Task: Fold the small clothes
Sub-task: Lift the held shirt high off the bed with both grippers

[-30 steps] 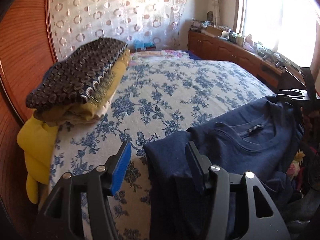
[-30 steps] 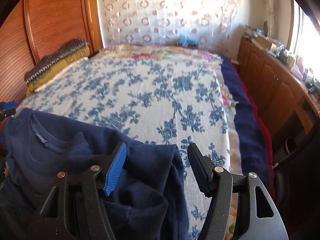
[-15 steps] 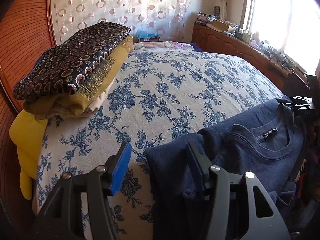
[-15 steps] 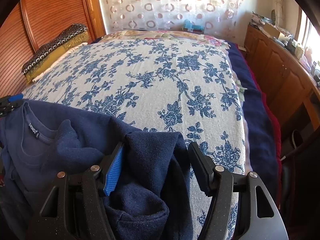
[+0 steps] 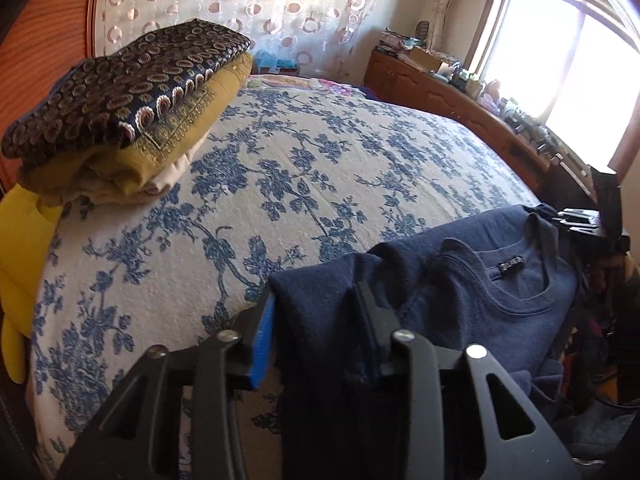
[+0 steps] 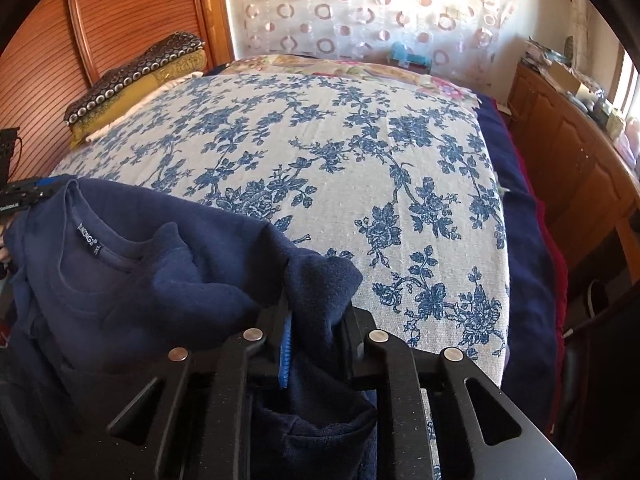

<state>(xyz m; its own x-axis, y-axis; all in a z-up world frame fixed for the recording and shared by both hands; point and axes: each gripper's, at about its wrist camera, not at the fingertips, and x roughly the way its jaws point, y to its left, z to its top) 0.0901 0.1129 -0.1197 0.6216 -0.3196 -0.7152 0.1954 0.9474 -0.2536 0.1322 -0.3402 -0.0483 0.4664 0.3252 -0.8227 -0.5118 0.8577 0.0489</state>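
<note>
The navy blue cotton sweatshirt (image 5: 500,304) is bunched at the near edge of the blue-flowered bedspread (image 5: 304,184). A shoulder fold is being clenched by the closing left gripper (image 5: 316,320), another by the closing right gripper (image 6: 316,320). Thick fleece could slip out if only outer layers are caught

The only readable text is on the neck label (image 6: 86,236) of the navy sweatshirt (image 6: 132,292): in the right wrist view its white letters seem to spell "BUKONGA", with a smaller mark beside them that is too small to make out. In the left wrist view the same label (image 5: 510,266) is only a blur.
</note>
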